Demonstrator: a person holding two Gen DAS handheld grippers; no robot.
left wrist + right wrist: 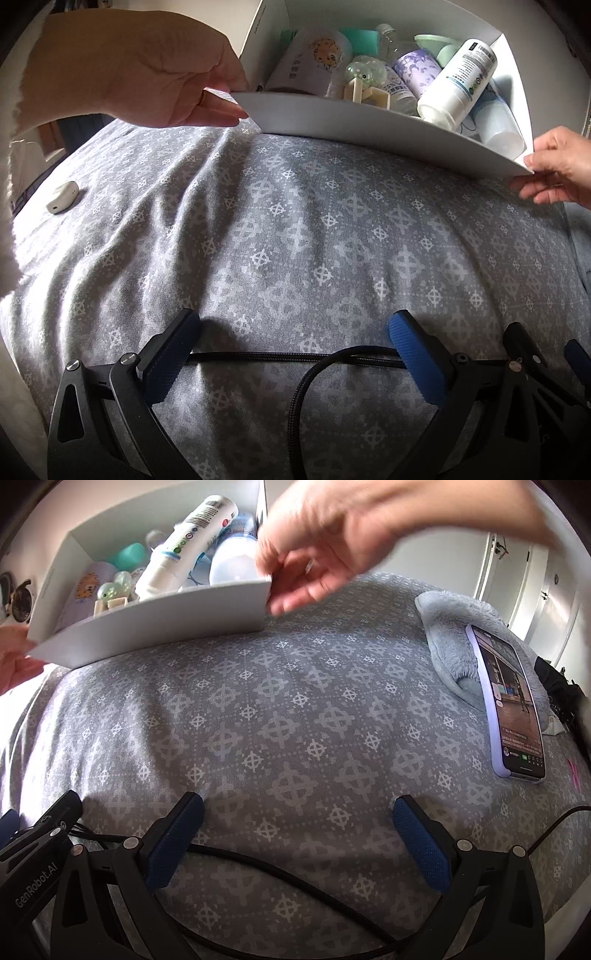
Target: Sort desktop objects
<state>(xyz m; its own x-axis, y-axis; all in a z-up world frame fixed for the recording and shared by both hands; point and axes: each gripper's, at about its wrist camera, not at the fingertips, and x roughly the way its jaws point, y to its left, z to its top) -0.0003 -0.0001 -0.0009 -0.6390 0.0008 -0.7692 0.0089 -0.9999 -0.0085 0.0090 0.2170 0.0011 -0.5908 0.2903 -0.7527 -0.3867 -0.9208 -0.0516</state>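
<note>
A white box [369,127] [155,631] stands at the far side of the grey patterned cloth [295,240], held by two bare hands [147,81] [332,542] at its corners. It holds several items: a white bottle [458,81] [184,542], a purple-labelled bottle [417,70], a green cup [127,555] and a small wooden piece [365,94]. My left gripper [295,332] lies open and empty on the cloth at the near edge. My right gripper [297,814] lies open and empty beside it.
A small white case [62,195] lies on the cloth at the left. A phone [506,701] with its screen lit leans on a pale blue fluffy item [454,642] at the right. Black cables [295,356] [277,867] run between the grippers' fingers. Sunglasses [22,600] sit at the far left.
</note>
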